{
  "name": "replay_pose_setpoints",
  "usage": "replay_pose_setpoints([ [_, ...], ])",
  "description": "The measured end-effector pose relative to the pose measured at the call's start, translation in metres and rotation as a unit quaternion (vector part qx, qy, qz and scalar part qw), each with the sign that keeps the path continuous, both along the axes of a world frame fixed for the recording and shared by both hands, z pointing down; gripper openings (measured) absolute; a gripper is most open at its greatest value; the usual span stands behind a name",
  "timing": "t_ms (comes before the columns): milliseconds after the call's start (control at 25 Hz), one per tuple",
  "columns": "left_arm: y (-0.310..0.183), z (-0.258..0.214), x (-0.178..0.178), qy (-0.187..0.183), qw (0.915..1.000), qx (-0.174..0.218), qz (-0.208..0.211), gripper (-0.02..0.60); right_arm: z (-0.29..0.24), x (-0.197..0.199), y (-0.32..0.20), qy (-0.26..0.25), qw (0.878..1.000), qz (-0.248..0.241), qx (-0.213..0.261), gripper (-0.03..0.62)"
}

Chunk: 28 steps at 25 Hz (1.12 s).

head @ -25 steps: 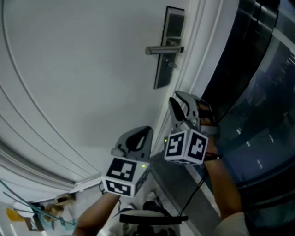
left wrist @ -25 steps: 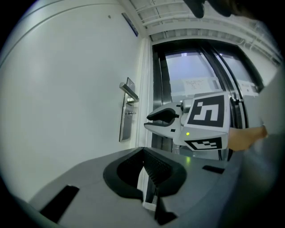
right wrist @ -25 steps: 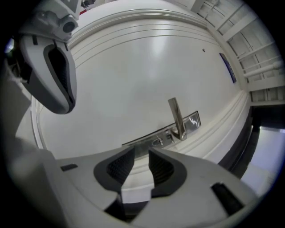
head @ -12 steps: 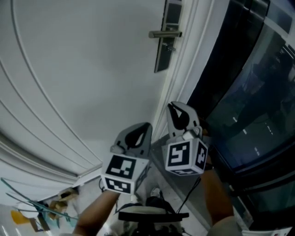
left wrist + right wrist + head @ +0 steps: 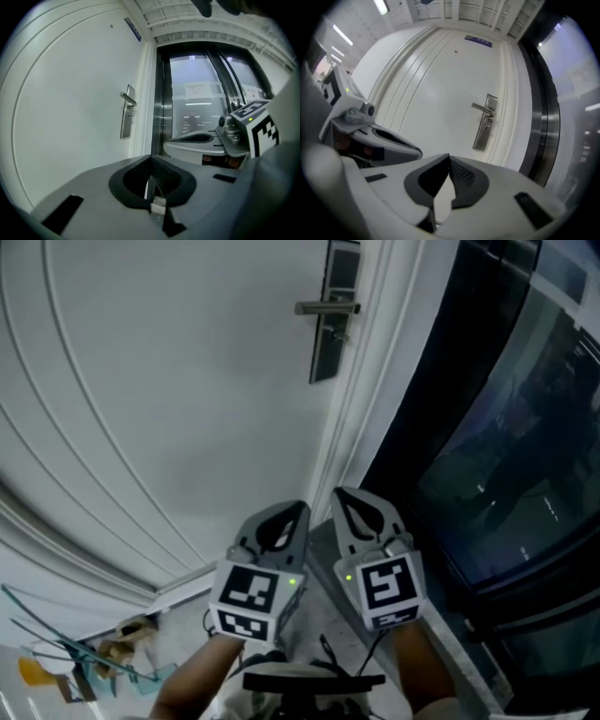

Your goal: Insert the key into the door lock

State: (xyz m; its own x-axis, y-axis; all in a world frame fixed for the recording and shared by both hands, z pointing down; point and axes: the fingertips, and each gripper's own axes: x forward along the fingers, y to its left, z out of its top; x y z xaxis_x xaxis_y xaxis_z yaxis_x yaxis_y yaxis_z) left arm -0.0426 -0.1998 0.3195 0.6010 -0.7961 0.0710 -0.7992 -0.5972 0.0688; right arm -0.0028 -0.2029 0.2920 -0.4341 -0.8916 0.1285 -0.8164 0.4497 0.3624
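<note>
Left gripper (image 5: 151, 161): jaws shut. A thin silvery strip runs edge-on between the pads and ends in a small metal block at their base, which looks like the key (image 5: 158, 205). No blade is visible past the tips.

Right gripper (image 5: 449, 159): jaws have just closed and the tips meet. Nothing is between them; only white door shows through the gap behind the tips.

Positions relative to the door handle (image 5: 328, 307):
- In the head view both grippers sit side by side, well below the handle and well apart from it. The left one is straight below it, the right one below and slightly to the right.
- Both point roughly level toward the door (image 5: 169, 409).
- Each marker cube faces up at the camera, the left cube (image 5: 248, 601) and the right cube (image 5: 389, 589).
- The dark lock plate (image 5: 319, 357) runs vertically behind the handle, extending above and below it.
- A small fitting sits on the plate just under the lever. Can't tell whether it is the keyhole.
- The white door frame (image 5: 361, 399) is just right of the handle, with a dark glass wall (image 5: 506, 427) further right.

The key is in the left jaws and nowhere near the plate.
</note>
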Motion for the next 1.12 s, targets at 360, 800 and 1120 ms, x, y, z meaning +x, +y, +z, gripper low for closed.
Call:
replay_pose_setpoints([
  [360,0.045,0.013,0.035,-0.008,0.9997,-0.012,-0.02,0.009,0.022,0.03,0.059,-0.108,0.993,-0.033,-0.042,0.012],
  [800,0.112,0.027,0.069,-0.023,0.999,-0.014,-0.035,0.009,0.035,0.061,0.126,-0.14,0.988,-0.033,-0.053,0.011],
  [1120,0.136,0.03,0.077,-0.028,0.9987,-0.011,-0.042,0.009,0.041,0.069,0.15,-0.143,0.987,-0.03,-0.065,0.011],
])
